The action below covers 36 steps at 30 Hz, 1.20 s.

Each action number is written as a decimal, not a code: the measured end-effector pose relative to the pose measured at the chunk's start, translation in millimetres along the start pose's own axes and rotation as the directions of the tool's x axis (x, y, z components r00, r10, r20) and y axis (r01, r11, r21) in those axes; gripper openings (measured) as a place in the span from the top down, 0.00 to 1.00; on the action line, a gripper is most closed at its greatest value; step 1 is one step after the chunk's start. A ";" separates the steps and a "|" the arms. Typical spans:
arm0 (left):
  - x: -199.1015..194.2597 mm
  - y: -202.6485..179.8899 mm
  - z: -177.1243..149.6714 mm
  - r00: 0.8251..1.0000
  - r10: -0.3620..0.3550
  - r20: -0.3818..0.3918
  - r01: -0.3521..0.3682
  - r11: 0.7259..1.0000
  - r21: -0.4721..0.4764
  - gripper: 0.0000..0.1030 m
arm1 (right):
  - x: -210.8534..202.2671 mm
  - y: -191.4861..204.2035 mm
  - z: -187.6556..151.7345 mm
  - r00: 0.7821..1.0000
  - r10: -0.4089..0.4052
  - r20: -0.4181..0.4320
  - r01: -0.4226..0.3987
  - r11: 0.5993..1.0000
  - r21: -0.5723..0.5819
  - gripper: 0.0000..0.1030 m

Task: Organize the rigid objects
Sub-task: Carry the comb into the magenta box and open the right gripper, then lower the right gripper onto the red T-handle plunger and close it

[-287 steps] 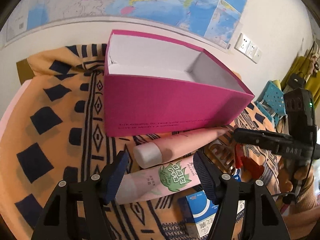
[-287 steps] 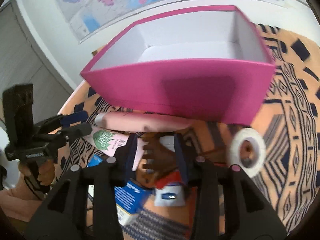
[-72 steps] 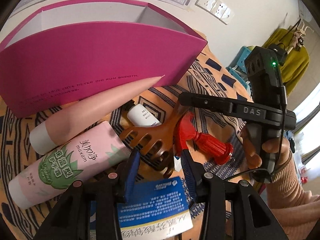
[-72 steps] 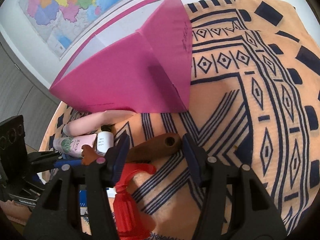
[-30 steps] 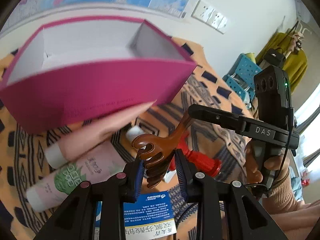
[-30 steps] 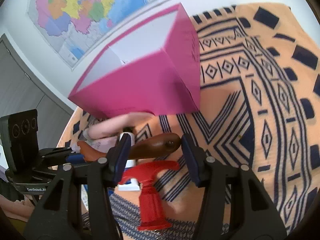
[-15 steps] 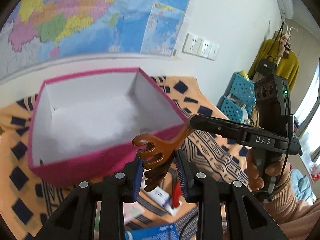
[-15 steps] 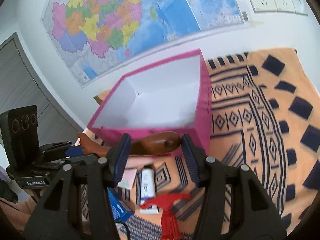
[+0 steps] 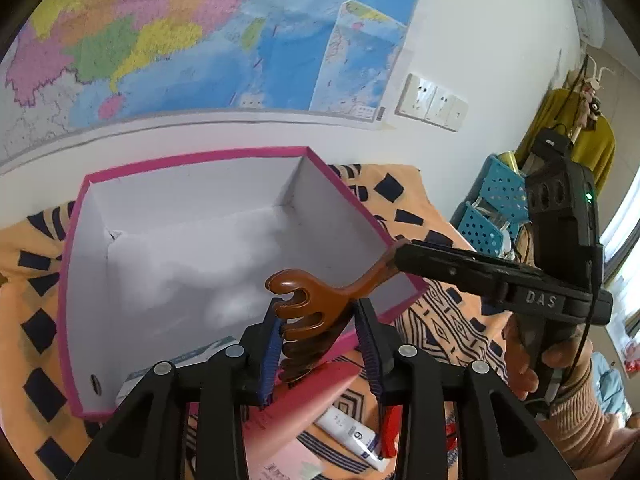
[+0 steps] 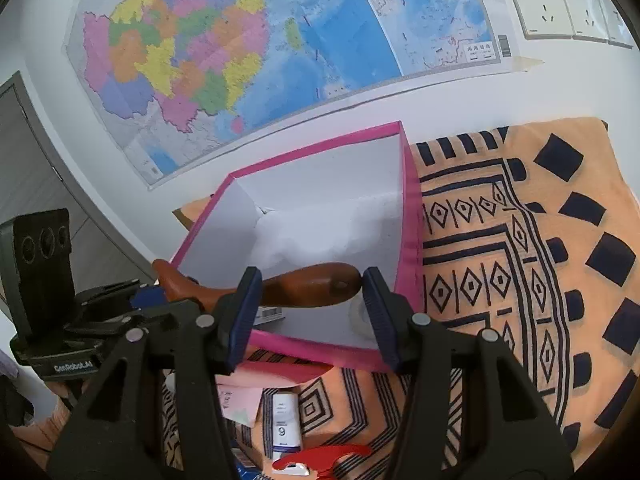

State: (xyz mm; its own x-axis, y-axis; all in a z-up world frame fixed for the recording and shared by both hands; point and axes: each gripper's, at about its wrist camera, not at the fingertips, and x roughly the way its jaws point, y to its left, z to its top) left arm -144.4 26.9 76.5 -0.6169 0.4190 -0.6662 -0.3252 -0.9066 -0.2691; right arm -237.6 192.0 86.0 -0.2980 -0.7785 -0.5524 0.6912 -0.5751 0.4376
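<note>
Both grippers are carrying the wooden scratcher (image 9: 316,304) over the pink box (image 9: 86,192): right gripper (image 10: 310,286) clamping the handle, left gripper's (image 9: 318,334) jaws just easing apart around the claw, so lowering level before releasing fully seems best.

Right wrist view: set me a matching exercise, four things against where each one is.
1 wooden scratcher
2 pink box
3 white bottle
4 red tool

A lying on the patterned cloth in front of the box
B handle between the right gripper's pads, over the box
C cut off at the picture's bottom edge
D open-topped, by the wall

Pairs: 1-B, 2-D, 3-A, 4-C.
</note>
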 end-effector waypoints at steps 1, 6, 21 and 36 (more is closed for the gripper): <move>2.6 1.9 0.6 1.000 0.007 -0.001 -0.007 1.000 -0.006 0.63 | 1.4 -0.9 -0.3 1.000 -0.005 -0.004 0.005 1.000 0.002 0.47; 12.7 8.7 5.8 1.000 0.007 -0.009 -0.007 0.999 -0.031 0.60 | 7.4 -2.5 -2.8 0.999 -0.037 -0.034 0.037 0.999 0.008 0.47; 1.6 9.3 -13.0 0.994 0.094 0.052 -0.091 0.994 -0.054 0.56 | -17.8 -4.1 -16.3 0.999 -0.032 -0.005 0.032 0.999 -0.001 0.47; -18.6 -19.8 -75.6 0.999 0.021 0.038 -0.020 1.000 -0.009 0.47 | -31.2 5.4 -97.0 0.981 -0.017 -0.194 -0.010 0.991 -0.137 0.47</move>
State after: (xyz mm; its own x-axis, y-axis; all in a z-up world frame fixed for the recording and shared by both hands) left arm -72.3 33.3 41.7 -0.6500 0.4019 -0.6450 -0.3059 -0.9153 -0.2620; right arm -160.7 237.6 36.8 -0.1764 -0.7049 -0.6870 0.7778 -0.5276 0.3416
